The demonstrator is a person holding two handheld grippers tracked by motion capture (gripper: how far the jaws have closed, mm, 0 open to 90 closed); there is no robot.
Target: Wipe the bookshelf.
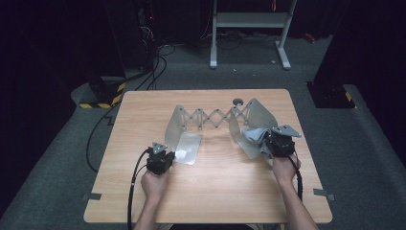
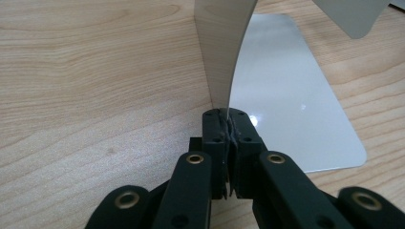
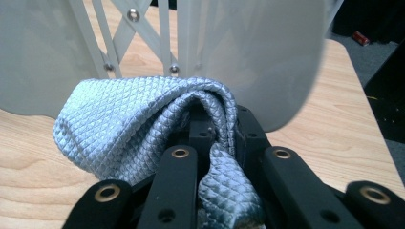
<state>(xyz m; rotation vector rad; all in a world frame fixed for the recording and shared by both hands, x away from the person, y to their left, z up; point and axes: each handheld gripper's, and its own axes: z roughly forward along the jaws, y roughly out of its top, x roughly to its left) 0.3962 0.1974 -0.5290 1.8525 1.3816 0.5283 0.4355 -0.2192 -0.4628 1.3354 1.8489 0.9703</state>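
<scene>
2 grippers clamped at a folding board

Left gripper (image 2: 228,125) grips the board's upright left flap (image 2: 220,52). Right gripper (image 3: 224,129) pinches grey quilted cloth (image 3: 138,119) beside the right flap (image 1: 256,120).

On the bench (image 1: 143,191), a folding board (image 1: 213,117) stands across the middle, its left flap (image 1: 187,147) lying flat just beside the left tongs (image 1: 165,154), while a cloth (image 1: 253,136) lies against its right panel (image 1: 258,115), before the right tongs (image 1: 270,141).
</scene>
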